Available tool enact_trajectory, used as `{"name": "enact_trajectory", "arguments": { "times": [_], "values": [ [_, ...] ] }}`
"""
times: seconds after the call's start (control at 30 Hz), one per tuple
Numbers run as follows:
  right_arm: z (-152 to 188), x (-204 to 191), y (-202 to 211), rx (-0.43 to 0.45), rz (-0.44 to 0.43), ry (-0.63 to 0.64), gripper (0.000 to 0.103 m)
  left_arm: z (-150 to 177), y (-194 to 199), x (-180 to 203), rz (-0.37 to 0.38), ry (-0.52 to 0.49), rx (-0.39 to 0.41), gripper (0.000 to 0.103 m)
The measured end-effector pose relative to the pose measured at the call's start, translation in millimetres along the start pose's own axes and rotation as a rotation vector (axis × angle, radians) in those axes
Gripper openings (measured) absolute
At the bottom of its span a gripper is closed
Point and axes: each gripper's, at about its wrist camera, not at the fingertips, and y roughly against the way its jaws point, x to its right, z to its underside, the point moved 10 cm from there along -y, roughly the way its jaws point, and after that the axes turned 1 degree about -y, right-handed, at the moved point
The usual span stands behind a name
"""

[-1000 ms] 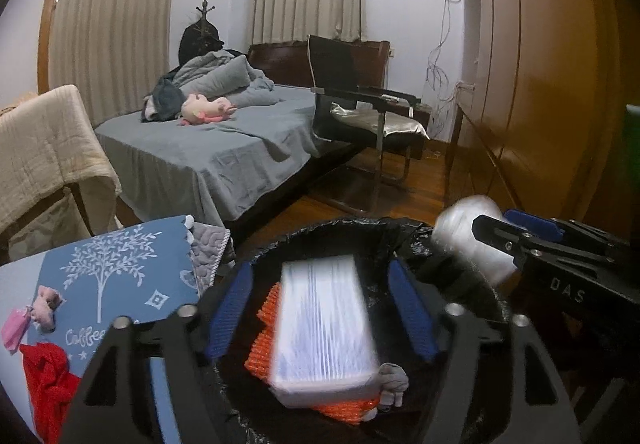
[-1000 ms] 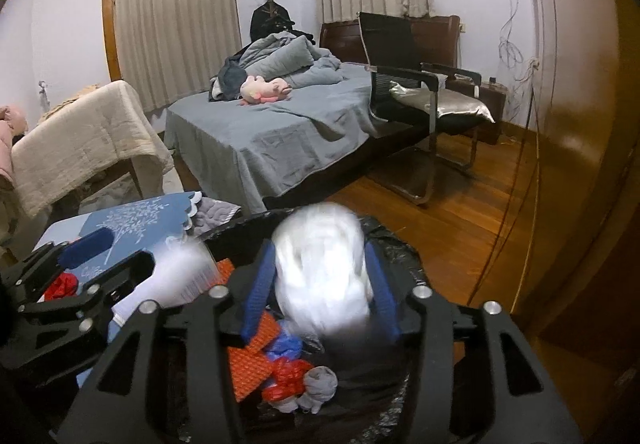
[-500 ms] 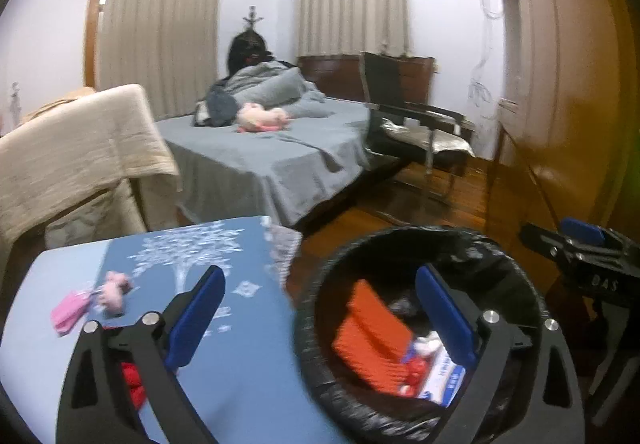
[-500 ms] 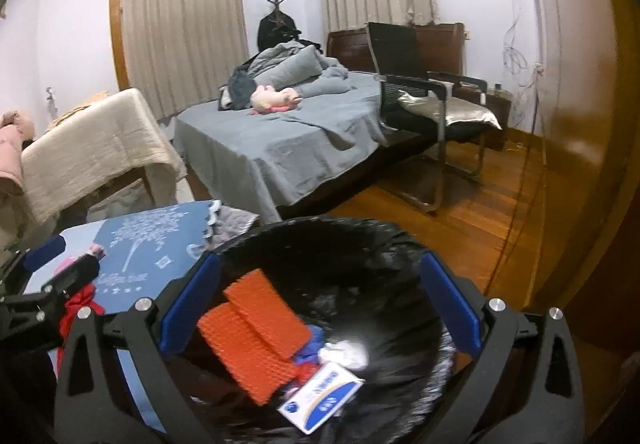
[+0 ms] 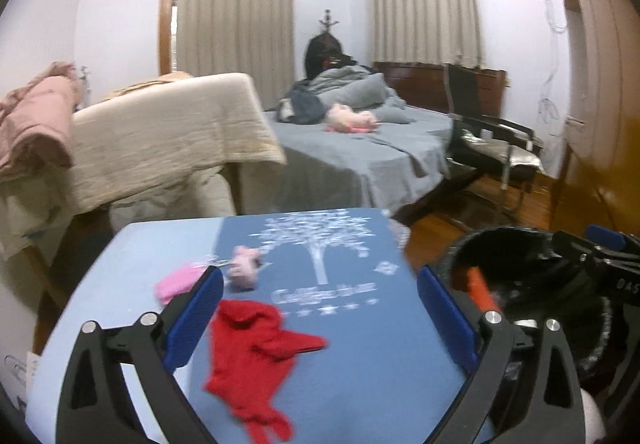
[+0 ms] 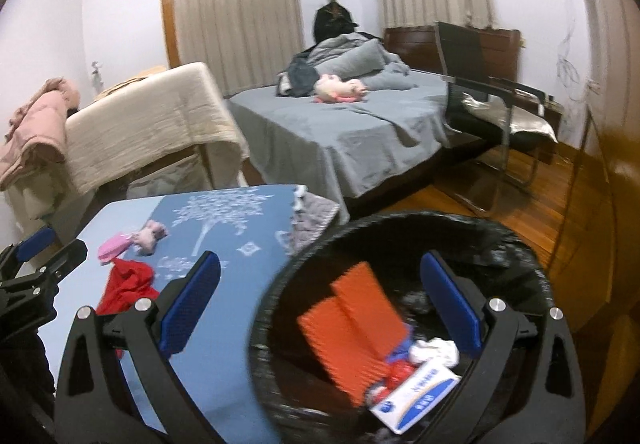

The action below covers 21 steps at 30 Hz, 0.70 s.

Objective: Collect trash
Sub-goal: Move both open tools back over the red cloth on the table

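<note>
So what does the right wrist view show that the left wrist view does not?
Only the right wrist view looks down into the black bin: orange pieces, a white and blue packet, crumpled white paper. Only the left wrist view frames the red cloth between the open left gripper fingers. Both show the blue table, pink items, bed and chair.

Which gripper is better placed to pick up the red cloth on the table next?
Left. The left gripper is open with the red cloth lying between its fingers on the table. The right gripper is open too, but straddles the rim of the bin, with the cloth off to its left.
</note>
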Motion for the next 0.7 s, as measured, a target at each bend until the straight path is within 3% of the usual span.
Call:
{"name": "enact_trajectory", "arguments": {
  "times": [0.27,0.7],
  "values": [
    [5,-67,-18,-0.022,-0.081,0.059,0.097,22,6,-72,-0.107,0.039,-0.021,0.096],
    [27,-148,-56,-0.083,-0.169,0.112,0.097,54,-5,-141,-0.201,0.094,-0.068,0.095]
  ]
}}
